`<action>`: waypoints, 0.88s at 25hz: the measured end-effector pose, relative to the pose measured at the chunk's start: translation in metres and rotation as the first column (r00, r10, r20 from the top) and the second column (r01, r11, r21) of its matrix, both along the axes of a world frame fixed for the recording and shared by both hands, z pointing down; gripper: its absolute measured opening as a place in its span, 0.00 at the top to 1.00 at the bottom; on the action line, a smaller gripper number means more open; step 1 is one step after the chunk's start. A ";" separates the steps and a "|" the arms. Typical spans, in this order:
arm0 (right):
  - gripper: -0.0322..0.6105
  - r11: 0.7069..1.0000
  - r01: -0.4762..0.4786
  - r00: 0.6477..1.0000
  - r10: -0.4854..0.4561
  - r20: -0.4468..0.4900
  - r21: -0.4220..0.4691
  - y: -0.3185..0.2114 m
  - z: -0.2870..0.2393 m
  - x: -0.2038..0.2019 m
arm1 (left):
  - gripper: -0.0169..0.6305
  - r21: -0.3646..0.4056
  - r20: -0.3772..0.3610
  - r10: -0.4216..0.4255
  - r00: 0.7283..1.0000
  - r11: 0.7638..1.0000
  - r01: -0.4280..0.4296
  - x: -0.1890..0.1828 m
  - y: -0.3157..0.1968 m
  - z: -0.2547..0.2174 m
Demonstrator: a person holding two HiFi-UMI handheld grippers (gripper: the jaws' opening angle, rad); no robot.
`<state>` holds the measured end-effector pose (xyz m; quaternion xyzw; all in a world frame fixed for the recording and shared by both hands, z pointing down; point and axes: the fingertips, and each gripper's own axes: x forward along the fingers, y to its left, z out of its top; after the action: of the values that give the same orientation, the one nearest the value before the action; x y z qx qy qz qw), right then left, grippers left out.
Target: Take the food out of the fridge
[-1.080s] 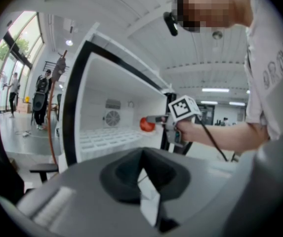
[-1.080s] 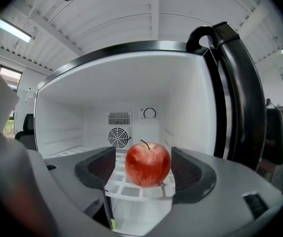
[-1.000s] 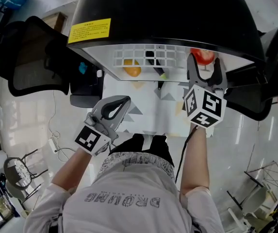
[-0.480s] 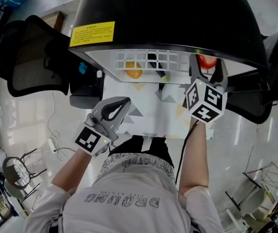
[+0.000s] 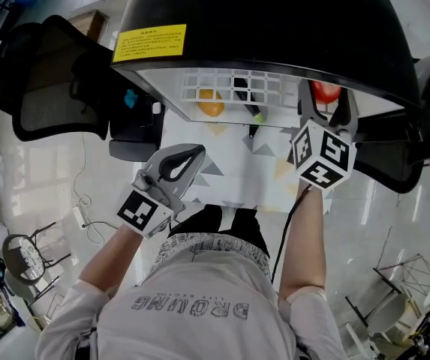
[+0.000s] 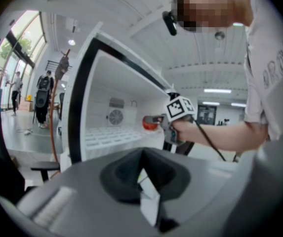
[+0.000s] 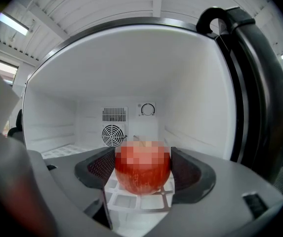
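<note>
- The right gripper (image 5: 326, 103) has been pushed slightly deeper into the fridge (image 5: 275, 21) over the last second. The red apple (image 7: 142, 174) is now clasped between its pads while still resting on the wire shelf (image 7: 140, 201).
- The left gripper (image 6: 141, 179) has been kept outside, with its jaws pressed together on nothing.
- The grasp is judged made, so lifting out remains. An orange (image 5: 210, 105) is left on the shelf, to the right gripper's left.

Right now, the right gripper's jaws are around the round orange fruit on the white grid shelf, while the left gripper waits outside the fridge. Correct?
Wrong fruit: the right gripper has its jaws around the round red apple on the white grid shelf, as the right gripper view shows. The left gripper does wait outside the fridge.
</note>
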<state>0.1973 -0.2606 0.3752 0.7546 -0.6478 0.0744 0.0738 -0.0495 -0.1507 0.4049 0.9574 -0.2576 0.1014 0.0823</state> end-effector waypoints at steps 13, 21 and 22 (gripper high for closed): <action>0.46 0.994 0.098 0.995 -0.097 -0.016 0.040 0.024 -0.018 -0.017 | 0.96 0.023 -0.008 -0.009 1.000 1.000 0.009 0.002 0.011 -0.008; 0.46 0.984 0.167 0.986 -0.167 0.001 0.057 0.052 -0.028 -0.025 | 0.96 0.042 -0.023 -0.007 1.000 0.999 0.008 0.007 0.016 -0.018; 0.46 0.983 0.174 0.985 -0.175 0.001 0.059 0.055 -0.028 -0.026 | 0.96 0.043 -0.020 -0.007 1.000 0.999 0.008 0.008 0.017 -0.019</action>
<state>0.1714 -0.2051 0.3469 0.6964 -0.7136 0.0511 0.0557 -0.0416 -0.1336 0.3861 0.9589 -0.2625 0.0860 0.0644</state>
